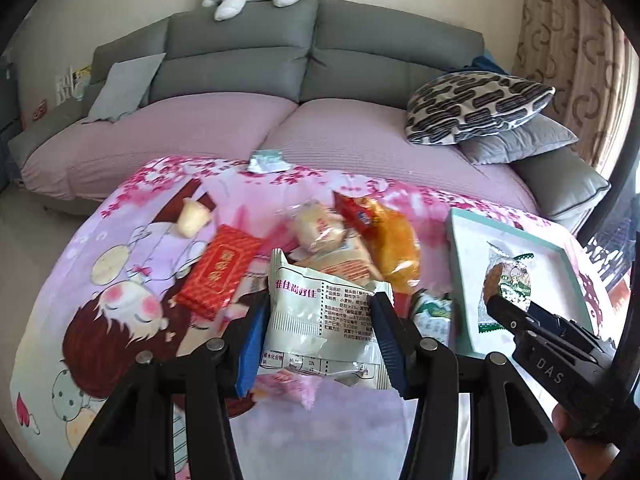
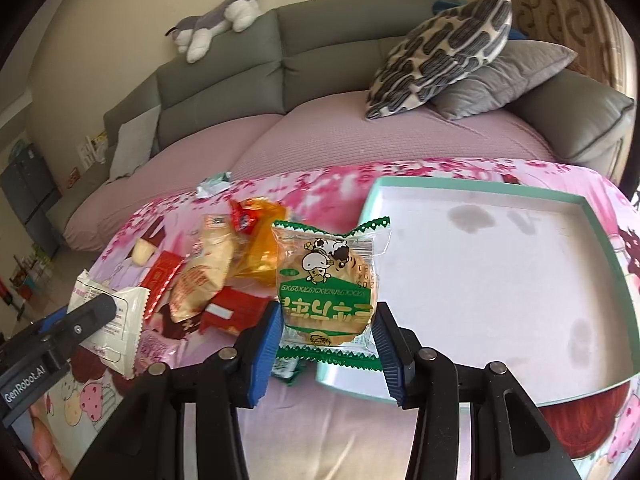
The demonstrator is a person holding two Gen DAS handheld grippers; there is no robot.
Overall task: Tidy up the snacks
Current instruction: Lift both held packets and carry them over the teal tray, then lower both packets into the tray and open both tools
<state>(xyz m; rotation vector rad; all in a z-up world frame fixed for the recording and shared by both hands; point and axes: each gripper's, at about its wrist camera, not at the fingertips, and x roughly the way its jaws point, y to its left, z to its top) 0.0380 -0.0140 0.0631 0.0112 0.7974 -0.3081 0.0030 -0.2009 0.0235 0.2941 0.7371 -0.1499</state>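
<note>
My left gripper [image 1: 320,332] is shut on a white snack packet [image 1: 324,320] with printed text, held above the pink cartoon cloth [image 1: 120,280]. My right gripper [image 2: 326,336] is shut on a green-edged biscuit packet [image 2: 326,280] with a cow picture, held over the near left corner of the teal-rimmed white tray [image 2: 600,216]. In the left wrist view that biscuit packet [image 1: 506,280] and the right gripper [image 1: 516,312] show over the tray [image 1: 460,264]. In the right wrist view the white packet [image 2: 116,320] and the left gripper [image 2: 100,312] show at left.
A pile of snacks lies mid-cloth: a red packet [image 1: 218,272], an orange bag [image 1: 394,240], beige bread packets [image 1: 320,228], a small cream sweet [image 1: 192,216]. A green wrapper [image 2: 286,370] lies by the tray. Behind is a grey sofa [image 1: 240,52] with cushions [image 1: 476,104].
</note>
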